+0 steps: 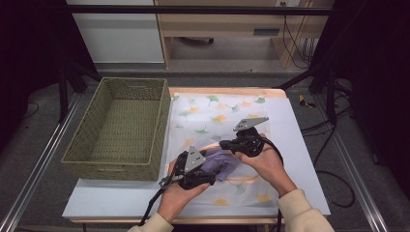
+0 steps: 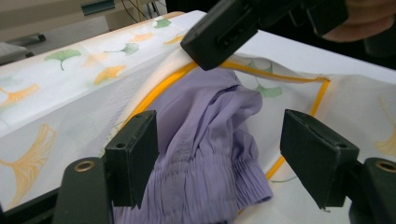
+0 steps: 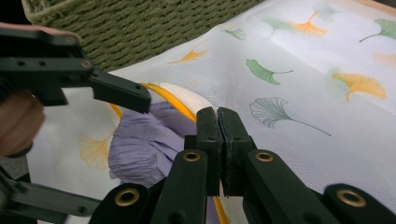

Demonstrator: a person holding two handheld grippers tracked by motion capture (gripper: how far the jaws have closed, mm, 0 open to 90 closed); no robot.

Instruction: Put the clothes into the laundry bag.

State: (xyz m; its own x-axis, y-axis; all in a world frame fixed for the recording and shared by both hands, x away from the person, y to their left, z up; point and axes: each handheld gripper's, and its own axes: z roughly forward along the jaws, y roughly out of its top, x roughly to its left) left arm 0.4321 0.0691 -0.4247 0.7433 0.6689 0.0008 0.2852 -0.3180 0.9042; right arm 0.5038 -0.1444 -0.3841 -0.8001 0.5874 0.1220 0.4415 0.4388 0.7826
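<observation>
A white mesh bag (image 1: 217,116) printed with ginkgo leaves lies flat on the table. Its yellow-trimmed mouth (image 2: 159,88) is lifted, and a crumpled purple garment (image 2: 205,140) pokes out of it. My right gripper (image 3: 217,116) is shut on the yellow-trimmed edge (image 3: 175,105) and holds it up. My left gripper (image 2: 219,149) is open, its jaws standing on either side of the purple garment (image 1: 222,159) without pressing on it. One of the left gripper's fingers (image 3: 119,91) hangs just above the garment (image 3: 140,144) in the right gripper view.
A green woven basket (image 1: 133,82) with nothing in it stands at the left of the table, close against the bag's left side. The pale tabletop (image 1: 300,159) shows bare to the right of the bag. Cables trail on the floor at right.
</observation>
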